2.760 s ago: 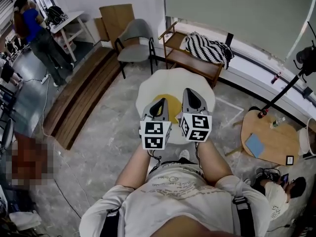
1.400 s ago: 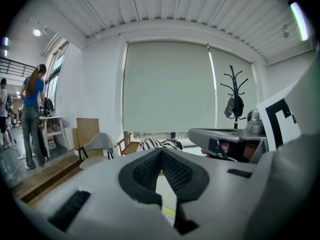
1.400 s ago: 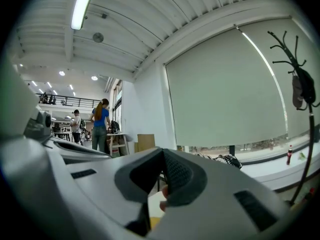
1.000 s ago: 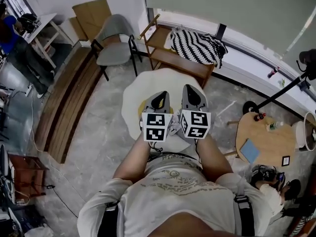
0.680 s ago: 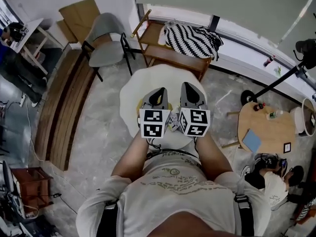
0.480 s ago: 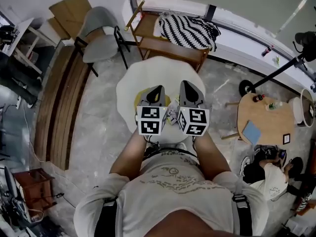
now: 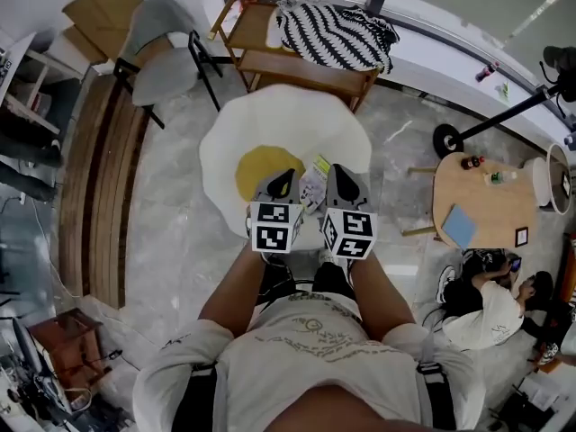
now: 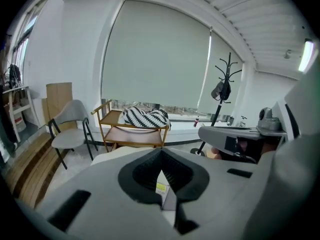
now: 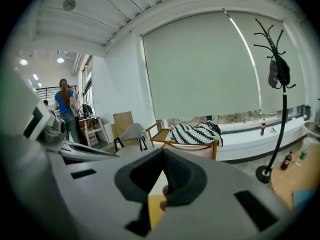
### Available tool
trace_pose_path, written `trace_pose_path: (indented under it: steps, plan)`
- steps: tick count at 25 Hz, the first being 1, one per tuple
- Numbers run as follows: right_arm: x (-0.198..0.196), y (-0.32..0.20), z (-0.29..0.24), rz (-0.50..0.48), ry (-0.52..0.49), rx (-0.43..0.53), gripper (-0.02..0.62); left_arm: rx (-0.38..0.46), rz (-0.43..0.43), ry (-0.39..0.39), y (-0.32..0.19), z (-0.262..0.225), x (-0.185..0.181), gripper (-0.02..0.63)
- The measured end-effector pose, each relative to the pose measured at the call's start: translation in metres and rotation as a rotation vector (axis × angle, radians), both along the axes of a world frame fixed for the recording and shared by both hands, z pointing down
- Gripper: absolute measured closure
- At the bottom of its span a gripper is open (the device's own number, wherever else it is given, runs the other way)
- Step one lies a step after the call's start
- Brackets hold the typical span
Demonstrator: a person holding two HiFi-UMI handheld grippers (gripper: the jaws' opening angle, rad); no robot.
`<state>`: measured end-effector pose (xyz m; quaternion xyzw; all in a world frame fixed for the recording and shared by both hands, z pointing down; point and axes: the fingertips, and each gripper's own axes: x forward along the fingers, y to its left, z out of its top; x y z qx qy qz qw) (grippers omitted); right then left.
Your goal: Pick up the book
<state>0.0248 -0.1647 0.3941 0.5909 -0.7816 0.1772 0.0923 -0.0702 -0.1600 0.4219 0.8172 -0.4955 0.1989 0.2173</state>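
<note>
**A:** Entry one, the task's thing?

**B:** Thin, pale-covered book point(image 7: 312, 185) with a yellow-green patch at its far end. It is lying flat on the white, wavy-edged round rug point(image 7: 279, 120), just right of the rug's yellow disc point(image 7: 256, 165).

**A:** Entries two and three?

**B:** Left grey gripper point(image 7: 284, 176) and right grey gripper point(image 7: 336, 171), each carrying a cube with square markers. They are hanging side by side over the near part of the rug, with the book showing between their tips and partly under them. The left jaws are sitting together, clamping nothing. In the right gripper view the right jaws are looking the same, together and empty.

**A:** Surroundings?

**B:** Grey chair with black legs point(image 7: 162, 30), standing beyond the rug at left. Wooden trolley point(image 7: 297, 66), standing beyond the rug and bearing a black-and-white striped cushion point(image 7: 335, 34). One person point(image 7: 486, 304), sitting on the floor at right.
</note>
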Motion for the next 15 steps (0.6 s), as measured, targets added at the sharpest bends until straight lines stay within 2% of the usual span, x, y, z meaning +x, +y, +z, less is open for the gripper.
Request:
trace_pose_path:
  steps: [6, 11, 15]
  plan:
    - [0.007, 0.002, 0.062, 0.02, 0.008, -0.092, 0.571, -0.091, 0.023, 0.007, 0.005, 0.066, 0.006, 0.594]
    - [0.023, 0.011, 0.127, 0.06, 0.038, -0.183, 0.571, -0.157, 0.073, 0.007, 0.013, 0.131, 0.019, 0.594]
    - [0.03, 0.02, 0.18, 0.081, 0.032, -0.241, 0.571, -0.218, 0.086, 0.042, 0.016, 0.177, 0.023, 0.594]
